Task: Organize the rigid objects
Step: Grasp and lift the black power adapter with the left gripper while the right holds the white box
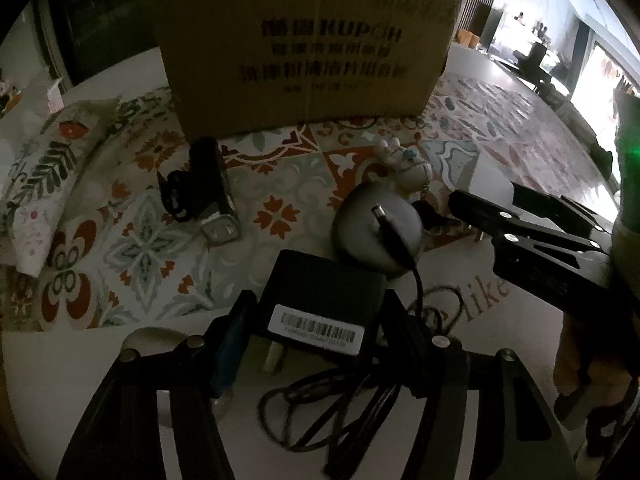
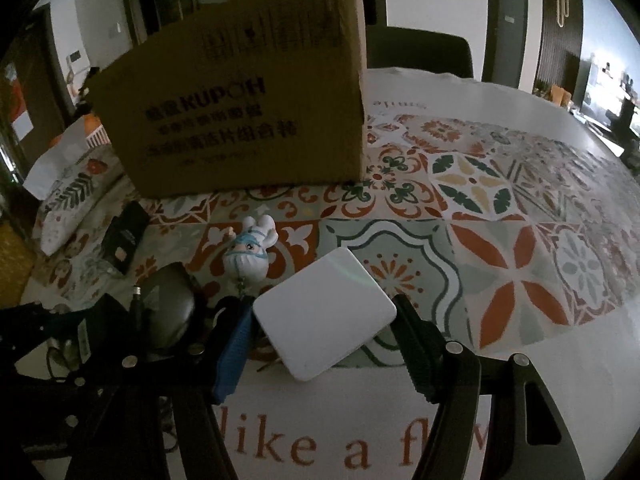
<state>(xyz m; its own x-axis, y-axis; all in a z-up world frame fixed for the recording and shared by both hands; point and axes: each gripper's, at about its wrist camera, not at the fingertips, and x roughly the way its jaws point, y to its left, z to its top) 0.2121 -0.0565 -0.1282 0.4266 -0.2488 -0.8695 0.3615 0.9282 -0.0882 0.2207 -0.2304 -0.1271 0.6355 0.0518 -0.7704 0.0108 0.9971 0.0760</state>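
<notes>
A black power adapter (image 1: pixel 320 292) with a barcode label sits between the fingers of my left gripper (image 1: pixel 316 304), both pads pressing its sides. Its black cable (image 1: pixel 340 408) coils below, and the cable's plug lies over a grey rounded device (image 1: pixel 376 232). In the right wrist view my right gripper (image 2: pixel 324 312) is shut on a flat white square box (image 2: pixel 324 312) that rests on the patterned tablecloth (image 2: pixel 500 264); the blue pad touches its left edge and the black finger its right corner. The large cardboard box (image 1: pixel 304 48) (image 2: pixel 240 112) stands behind both.
A small white bunny figurine (image 2: pixel 250 252) (image 1: pixel 408 164) lies in front of the cardboard box. A black plug-in charger (image 1: pixel 208 184) (image 2: pixel 126 236) lies to the left. A leaf-patterned pouch (image 1: pixel 44 184) sits at the far left. The right gripper's fingers (image 1: pixel 520 232) show at right.
</notes>
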